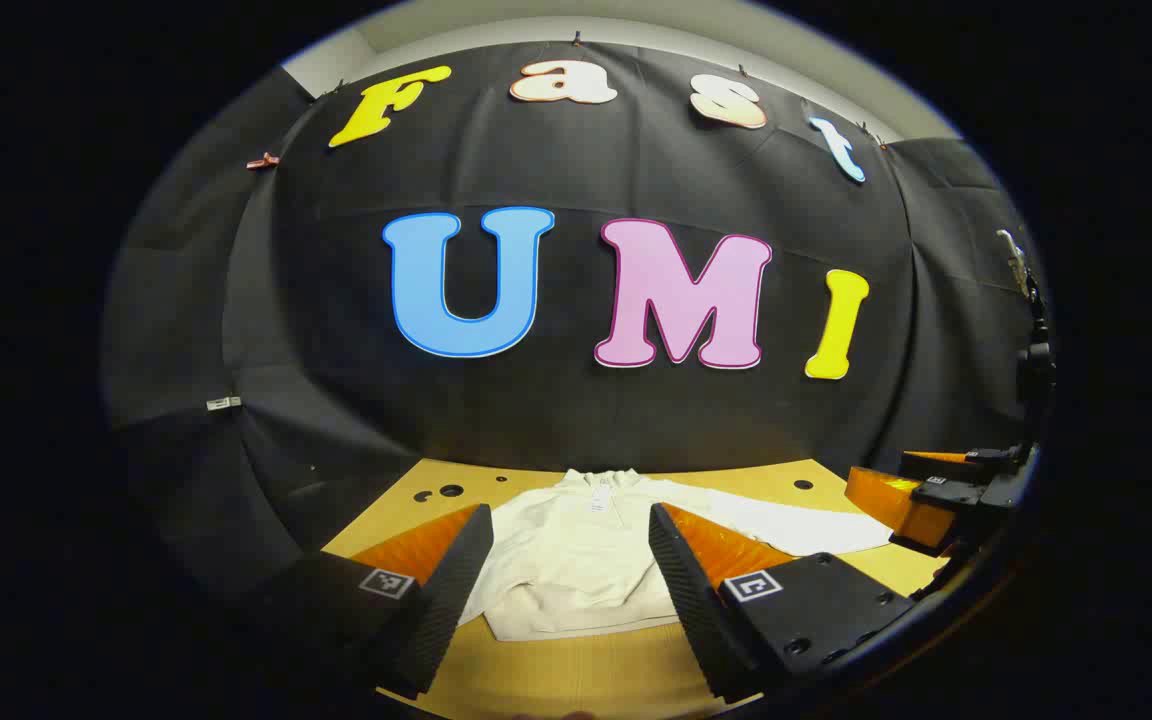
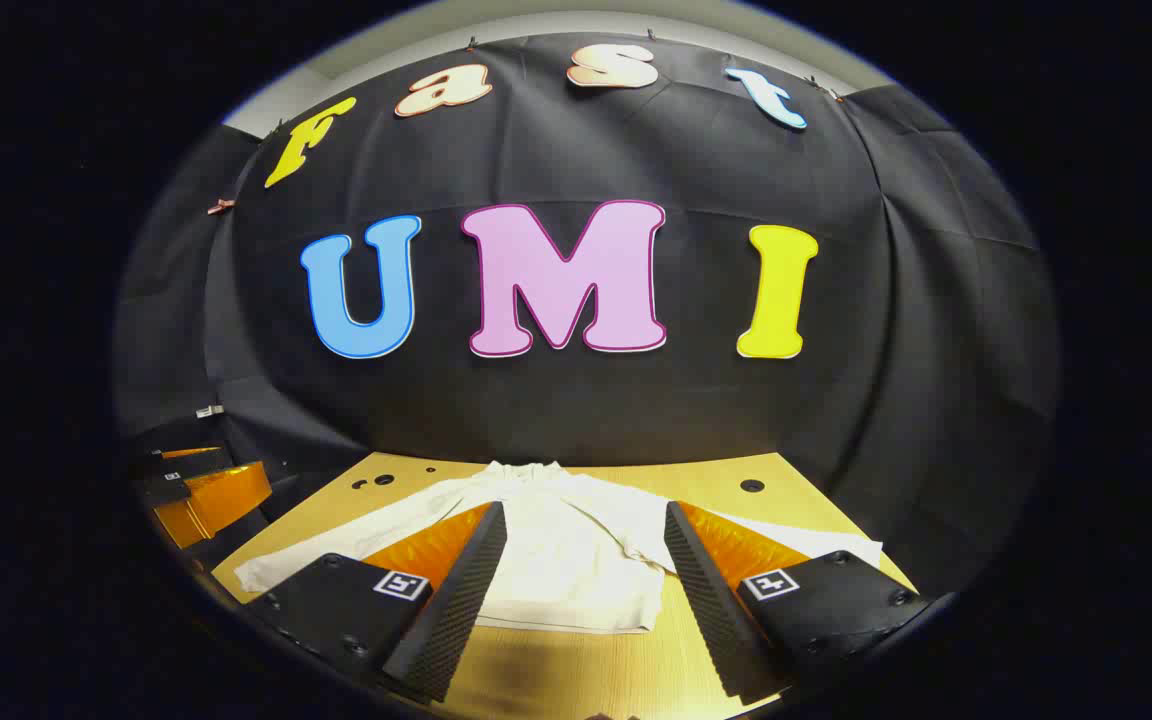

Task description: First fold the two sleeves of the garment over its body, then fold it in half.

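A wooden desk (image 1: pixel 576 670) carries a white garment (image 1: pixel 576 560) lying flat at its middle, collar toward the black cloth wall (image 1: pixel 576 400), with both sleeves (image 2: pixel 336 545) spread out to the sides and not yet folded over the body. The left tool (image 1: pixel 571 590) hangs above the near edge with its fingers wide apart, holding nothing. The right tool (image 2: pixel 586 590) hangs likewise, wide and empty, above the garment's hem.

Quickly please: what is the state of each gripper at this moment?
Left gripper: open, holding nothing, above the white garment.
Right gripper: open, holding nothing.
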`<state>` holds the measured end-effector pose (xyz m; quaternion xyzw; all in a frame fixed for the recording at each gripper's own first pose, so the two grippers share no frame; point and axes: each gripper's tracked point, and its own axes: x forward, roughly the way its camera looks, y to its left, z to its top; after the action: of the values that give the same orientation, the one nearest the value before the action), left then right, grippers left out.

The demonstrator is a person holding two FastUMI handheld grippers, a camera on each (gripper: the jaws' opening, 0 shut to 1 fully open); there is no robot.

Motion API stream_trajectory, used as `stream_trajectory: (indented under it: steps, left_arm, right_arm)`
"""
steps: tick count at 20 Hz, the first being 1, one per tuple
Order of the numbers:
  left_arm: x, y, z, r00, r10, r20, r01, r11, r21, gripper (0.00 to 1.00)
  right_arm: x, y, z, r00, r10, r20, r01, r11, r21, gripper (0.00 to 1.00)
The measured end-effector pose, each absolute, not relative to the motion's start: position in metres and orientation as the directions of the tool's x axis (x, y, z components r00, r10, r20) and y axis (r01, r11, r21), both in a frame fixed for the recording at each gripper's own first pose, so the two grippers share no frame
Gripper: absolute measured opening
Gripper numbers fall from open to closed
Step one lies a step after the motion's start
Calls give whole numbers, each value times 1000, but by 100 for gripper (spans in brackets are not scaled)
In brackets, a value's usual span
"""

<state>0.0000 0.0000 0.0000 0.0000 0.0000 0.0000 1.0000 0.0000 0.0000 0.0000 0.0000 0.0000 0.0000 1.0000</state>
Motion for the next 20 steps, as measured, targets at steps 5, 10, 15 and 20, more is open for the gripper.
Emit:
stream_trajectory:
  steps: [5,10,15,20]
  left_arm:
    - [4,0,-19,999,17,-49,-18,1000,-14,96]
    - [7,-12,-24,998,-4,-62,2,1000,-30,96]
    - [8,-4,-43,993,23,-113,-31,997,-72,96]
    - [9,4,-42,993,63,-100,-68,996,-51,97]
  right_arm:
    - [2,-9,0,1000,-3,-5,3,1000,1,97]
    - [1,-17,-8,1000,-8,-18,9,1000,17,98]
    - [0,-27,-8,1000,-13,-10,13,1000,25,97]
    - [8,-35,-15,1000,-18,-21,19,999,38,97]
